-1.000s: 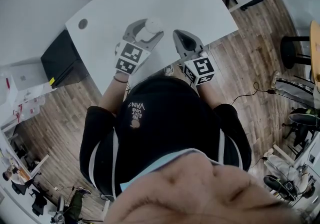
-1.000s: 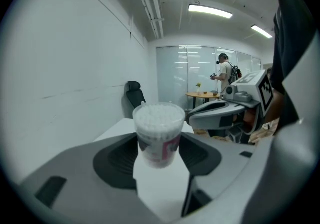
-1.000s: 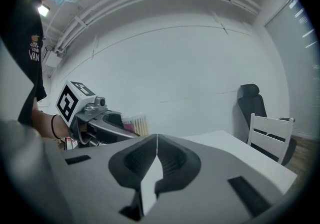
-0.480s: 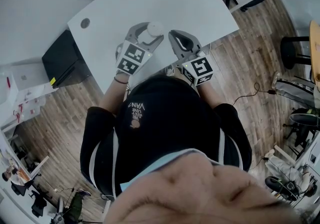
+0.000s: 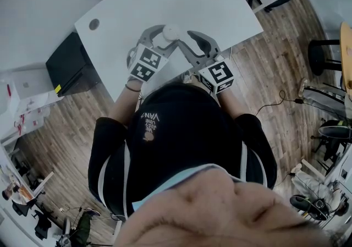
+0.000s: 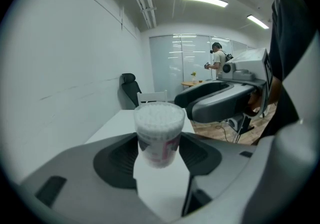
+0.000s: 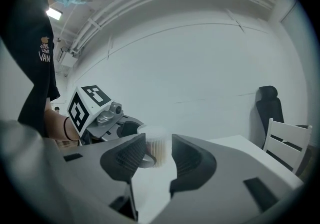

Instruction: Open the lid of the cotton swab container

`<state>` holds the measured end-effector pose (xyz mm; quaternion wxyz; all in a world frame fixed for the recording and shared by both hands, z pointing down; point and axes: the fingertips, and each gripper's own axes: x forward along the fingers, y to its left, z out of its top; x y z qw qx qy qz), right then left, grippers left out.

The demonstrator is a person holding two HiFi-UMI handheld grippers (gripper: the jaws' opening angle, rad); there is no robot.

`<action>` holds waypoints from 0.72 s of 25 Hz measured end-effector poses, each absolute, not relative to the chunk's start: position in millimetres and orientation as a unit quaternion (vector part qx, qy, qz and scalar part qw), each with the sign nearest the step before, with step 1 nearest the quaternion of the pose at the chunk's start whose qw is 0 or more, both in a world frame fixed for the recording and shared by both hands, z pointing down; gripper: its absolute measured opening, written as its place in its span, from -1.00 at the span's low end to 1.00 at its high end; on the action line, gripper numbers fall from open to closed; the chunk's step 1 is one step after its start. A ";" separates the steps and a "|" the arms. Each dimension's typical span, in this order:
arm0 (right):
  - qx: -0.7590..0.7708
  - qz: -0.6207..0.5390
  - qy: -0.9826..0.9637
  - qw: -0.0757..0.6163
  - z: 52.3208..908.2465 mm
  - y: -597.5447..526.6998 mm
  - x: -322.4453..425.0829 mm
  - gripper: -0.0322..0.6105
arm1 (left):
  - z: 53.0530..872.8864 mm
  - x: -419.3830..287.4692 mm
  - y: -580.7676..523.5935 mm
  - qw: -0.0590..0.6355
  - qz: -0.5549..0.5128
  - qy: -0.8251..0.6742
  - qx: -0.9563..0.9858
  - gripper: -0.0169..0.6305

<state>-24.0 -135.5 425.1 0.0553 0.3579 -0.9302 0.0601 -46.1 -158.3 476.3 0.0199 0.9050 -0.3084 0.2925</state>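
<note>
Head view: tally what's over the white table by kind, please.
Cotton swab container: 1
Tools: 2; left tool clamps the container, right tool has jaws opening, the container unpressed in their gap
Total: 3

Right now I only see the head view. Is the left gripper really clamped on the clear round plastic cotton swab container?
Observer: Yes. The left gripper view shows the left gripper clamped on both sides of the clear round plastic cotton swab container.
Operator: And the right gripper?
Observer: In its own view the right gripper is opening its jaws. The container's top stands between them, with a gap beside one jaw.
Operator: Is the lid off?
Observer: No, the clear lid sits on top.
</note>
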 end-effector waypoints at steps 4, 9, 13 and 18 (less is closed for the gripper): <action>0.348 0.057 -0.934 0.060 424.9 -132.3 -30.3 -0.36 | 479.6 -47.5 -154.6 0.010 0.308 -0.307 0.900 -0.14; 0.333 0.047 -0.939 0.073 425.5 -130.8 -38.2 -0.25 | 486.2 -49.3 -151.4 0.007 0.324 -0.307 0.895 -0.14; 0.329 0.038 -0.940 0.084 426.6 -130.2 -41.2 -0.12 | 490.0 -47.1 -148.0 -0.008 0.341 -0.305 0.889 -0.14; 0.322 0.030 -0.942 0.091 427.0 -129.0 -45.5 -0.08 | 494.5 -45.3 -145.3 -0.034 0.362 -0.304 0.881 -0.14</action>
